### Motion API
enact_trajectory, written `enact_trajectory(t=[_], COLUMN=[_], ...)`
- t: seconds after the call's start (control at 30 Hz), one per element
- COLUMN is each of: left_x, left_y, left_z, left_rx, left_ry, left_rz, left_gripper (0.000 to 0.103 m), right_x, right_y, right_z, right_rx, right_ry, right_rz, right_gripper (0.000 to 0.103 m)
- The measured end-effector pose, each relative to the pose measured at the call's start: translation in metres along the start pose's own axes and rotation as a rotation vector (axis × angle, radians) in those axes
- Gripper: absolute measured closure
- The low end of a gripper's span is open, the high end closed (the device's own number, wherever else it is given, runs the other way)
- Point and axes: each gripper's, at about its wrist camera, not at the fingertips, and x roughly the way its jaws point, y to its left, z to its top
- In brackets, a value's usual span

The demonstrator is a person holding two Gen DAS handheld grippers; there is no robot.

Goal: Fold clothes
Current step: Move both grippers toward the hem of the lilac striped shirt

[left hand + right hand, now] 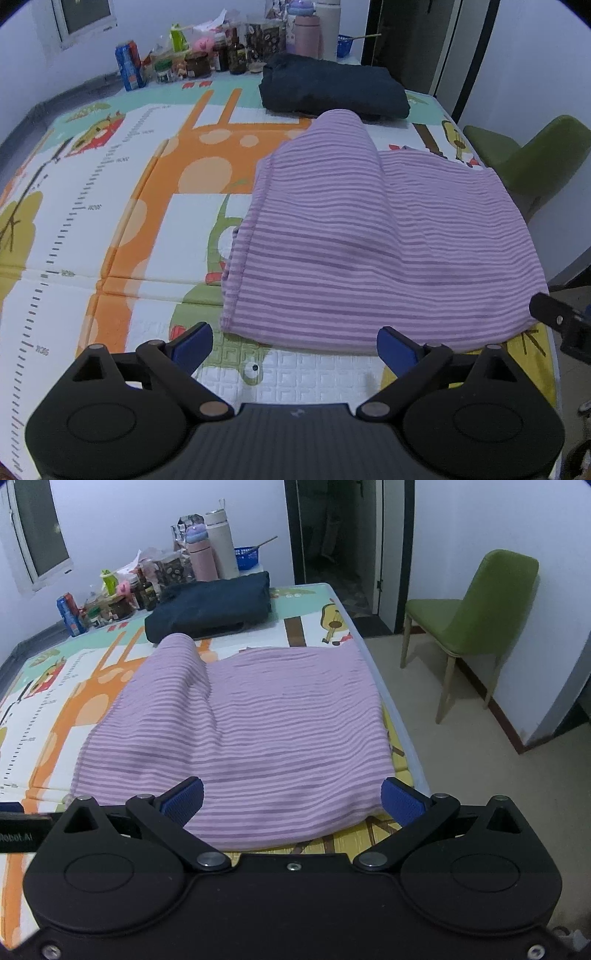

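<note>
Garments, two. One purple-and-lilac striped knit garment, partly folded, lies flat on the right half of the tabletop, with one doubled strip running along its left side toward the far end. One dark navy folded garment sits just beyond it, at the far end.

Grippers, two. Left gripper: jaws wide apart, empty, hovering at the near left corner of the striped garment. Right gripper: jaws wide apart, empty, over the garment's near edge.

Surface: one cartoon-printed foam play mat with an orange giraffe and a ruler scale covers the tabletop.

Clutter: a cluster of bottles, jars and flasks at the far left corner; count uncertain.

Chair, one: green upholstered chair, on the floor well to the right.

Edges: the striped garment's right side lies near the right edge of the tabletop. The mat's left half is bare.
</note>
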Motion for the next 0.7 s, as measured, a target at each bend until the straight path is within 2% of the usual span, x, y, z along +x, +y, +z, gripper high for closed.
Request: enact_trajectory(t=[0.13, 0.27, 0.33, 0.47, 0.53, 0.57, 0.63, 0.7], left_x=[0.006, 0.023, 0.030, 0.031, 0.035, 0.037, 0.050, 0.061], left_y=[0.020, 0.045, 0.051, 0.054, 0.056, 0.057, 0.058, 0.057], left_z=[0.007, 0.020, 0.027, 0.048, 0.060, 0.065, 0.076, 0.083], left_rx=[-0.081, -0.211, -0.182, -0.070, -0.047, -0.035, -0.009, 0.011], left_ry=[-0.019, 0.056, 0.063, -0.005, -0.003, 0.005, 0.070, 0.078], left_rz=[-0.071, -0.128, -0.123, -0.110, -0.153, -0.175, -0.213, -0.184], left_gripper=[0.005, 0.005, 0.005, 0.005, 0.005, 0.005, 0.004, 0.004], right_x=[0.006, 0.014, 0.017, 0.026, 0.031, 0.033, 0.039, 0.044], right_y=[0.007, 0.009, 0.007, 0.010, 0.013, 0.014, 0.016, 0.020], right_z=[0.001, 0.006, 0.009, 0.012, 0.014, 0.014, 0.016, 0.018], right_rx=[0.007, 0.009, 0.032, 0.044, 0.044, 0.047, 0.055, 0.059], right_ry=[0.010, 0.013, 0.019, 0.024, 0.027, 0.028, 0.030, 0.033], right_rz=[-0.027, -0.062, -0.065, -0.073, -0.076, -0.074, -0.069, -0.064], right_gripper=[0.000, 0.000, 0.000, 0.000, 0.000, 0.000, 0.000, 0.000])
